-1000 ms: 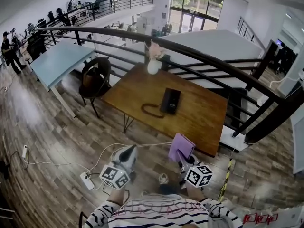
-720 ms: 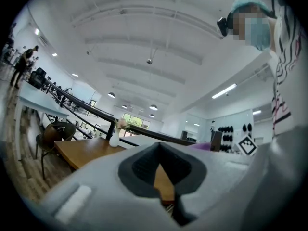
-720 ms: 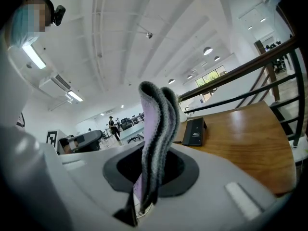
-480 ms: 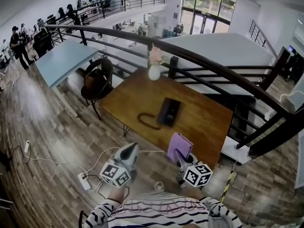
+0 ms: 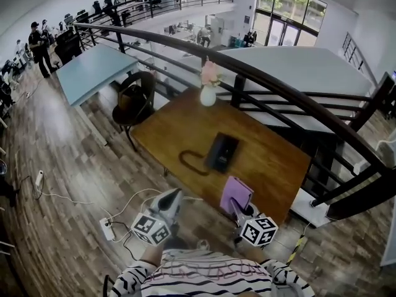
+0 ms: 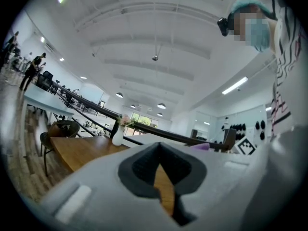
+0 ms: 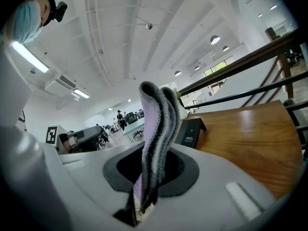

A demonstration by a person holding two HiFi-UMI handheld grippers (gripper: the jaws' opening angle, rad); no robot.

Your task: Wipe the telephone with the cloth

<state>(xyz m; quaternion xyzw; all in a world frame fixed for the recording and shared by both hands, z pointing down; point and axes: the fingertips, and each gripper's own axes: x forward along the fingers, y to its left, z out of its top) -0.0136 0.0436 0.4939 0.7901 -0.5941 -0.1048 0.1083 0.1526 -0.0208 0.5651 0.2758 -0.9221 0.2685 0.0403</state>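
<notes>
The black telephone (image 5: 221,151) lies on the wooden table (image 5: 272,166), its coiled cord (image 5: 189,161) to its left. In the right gripper view the telephone (image 7: 191,130) sits beyond the jaws, on the table (image 7: 245,138). My right gripper (image 5: 238,210) is off the table's near edge, shut on a purple-grey cloth (image 5: 236,193) that stands up from the jaws. That cloth (image 7: 156,124) fills the middle of the right gripper view. My left gripper (image 5: 168,202) hangs left of it, shut and holding nothing. The left gripper (image 6: 161,153) points over the table (image 6: 82,150).
A white vase with pink flowers (image 5: 208,91) stands at the table's far edge. A dark curved railing (image 5: 278,82) runs behind the table. A black chair (image 5: 133,104) and a blue table (image 5: 93,70) are at the left. A power strip (image 5: 106,228) and cables lie on the floor.
The view has drawn nearer to the table and swung a little left. Both grippers keep their places in front of me, and the cloth stays in the right one.
</notes>
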